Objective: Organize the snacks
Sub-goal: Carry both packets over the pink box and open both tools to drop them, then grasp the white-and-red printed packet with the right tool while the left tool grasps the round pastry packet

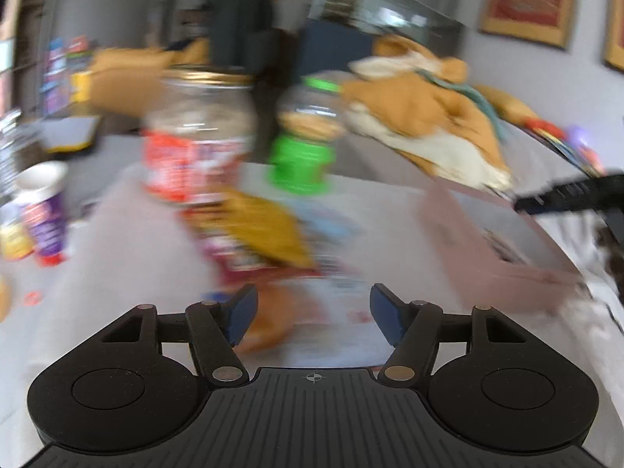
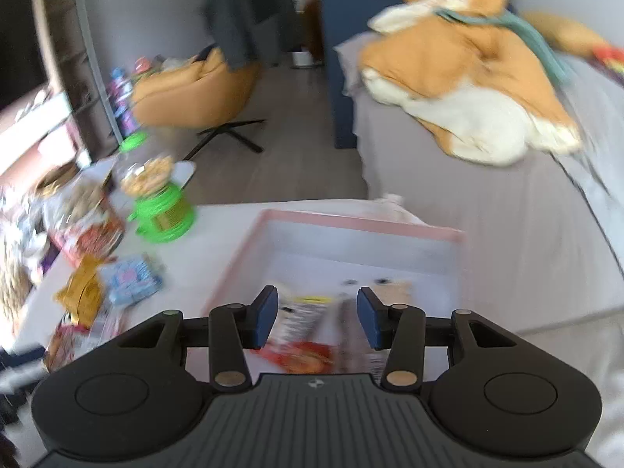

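My left hand-held gripper (image 1: 314, 314) stands wide open and holds nothing; blurred snack packets lie on the white desk (image 1: 128, 230) beyond its blue pads. Just past them, mid-frame, are a yellow crinkled snack bag (image 1: 269, 230), a clear jar with a red label and gold lid (image 1: 199, 132) and a clear jar with a green base and lid (image 1: 308, 136). The pink-rimmed shallow tray (image 1: 503, 249) sits at the right of that view.

My right hand-held gripper (image 2: 318, 319) is partly open, gripping nothing, above the tray (image 2: 351, 222). Only this view shows the tray's inside: a red and white snack packet (image 2: 308, 335) lies there, below the pads. The jars and loose packets lie at its left.
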`<action>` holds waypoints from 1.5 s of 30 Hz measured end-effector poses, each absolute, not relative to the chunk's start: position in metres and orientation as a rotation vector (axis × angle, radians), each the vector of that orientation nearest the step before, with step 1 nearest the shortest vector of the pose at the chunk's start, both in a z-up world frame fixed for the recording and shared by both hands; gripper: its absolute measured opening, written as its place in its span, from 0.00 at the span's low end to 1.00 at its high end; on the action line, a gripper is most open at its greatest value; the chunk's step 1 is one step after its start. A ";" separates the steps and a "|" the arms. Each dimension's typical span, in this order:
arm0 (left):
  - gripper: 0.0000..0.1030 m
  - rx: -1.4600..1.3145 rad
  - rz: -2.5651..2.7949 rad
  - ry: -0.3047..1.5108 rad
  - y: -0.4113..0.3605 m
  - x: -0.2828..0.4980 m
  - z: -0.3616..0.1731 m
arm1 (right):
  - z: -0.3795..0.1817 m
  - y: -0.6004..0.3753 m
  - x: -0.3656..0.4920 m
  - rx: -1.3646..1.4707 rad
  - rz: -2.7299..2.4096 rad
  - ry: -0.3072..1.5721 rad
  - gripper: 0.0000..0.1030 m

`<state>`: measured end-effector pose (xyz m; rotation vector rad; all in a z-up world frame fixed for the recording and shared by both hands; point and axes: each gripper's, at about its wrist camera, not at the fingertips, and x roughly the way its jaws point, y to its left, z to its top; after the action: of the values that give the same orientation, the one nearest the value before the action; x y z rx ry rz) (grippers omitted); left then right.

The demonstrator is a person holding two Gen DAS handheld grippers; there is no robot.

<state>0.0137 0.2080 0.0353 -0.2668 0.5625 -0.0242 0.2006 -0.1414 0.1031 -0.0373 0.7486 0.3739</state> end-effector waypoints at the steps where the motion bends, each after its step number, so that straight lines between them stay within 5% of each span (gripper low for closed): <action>1: 0.67 -0.293 0.006 0.559 0.220 0.010 0.034 | 0.103 -0.130 0.196 -0.050 0.399 0.744 0.46; 5: 0.67 -0.398 0.068 0.540 0.255 0.002 0.023 | 0.099 -0.068 0.173 -0.070 0.595 0.761 0.78; 13: 0.67 -0.414 0.079 0.542 0.276 -0.020 0.012 | 0.042 0.059 0.149 -0.173 0.760 0.939 0.78; 18: 0.59 -0.428 0.007 0.568 0.277 -0.017 0.007 | 0.025 0.083 0.133 -0.252 0.753 0.901 0.87; 23: 0.59 -0.430 0.037 0.547 0.277 -0.007 0.010 | 0.026 0.052 0.122 -0.235 0.825 0.946 0.68; 27: 0.59 -0.420 0.017 0.561 0.278 0.020 0.013 | 0.028 0.022 0.109 -0.261 0.815 0.935 0.68; 30: 0.45 -0.419 0.017 0.624 0.274 0.034 0.007 | 0.028 0.002 0.104 -0.247 0.785 0.928 0.68; 33: 0.44 -0.409 -0.030 0.662 0.259 0.024 0.007 | 0.028 -0.015 0.097 -0.240 0.749 0.906 0.68; 45: 0.46 -0.308 -0.078 0.729 0.197 -0.045 0.016 | 0.019 -0.028 0.107 -0.077 0.708 0.922 0.85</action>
<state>-0.0450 0.1968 0.0163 -0.3078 0.7286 -0.0785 0.1074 -0.0281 0.0194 -0.0771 0.9218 0.7079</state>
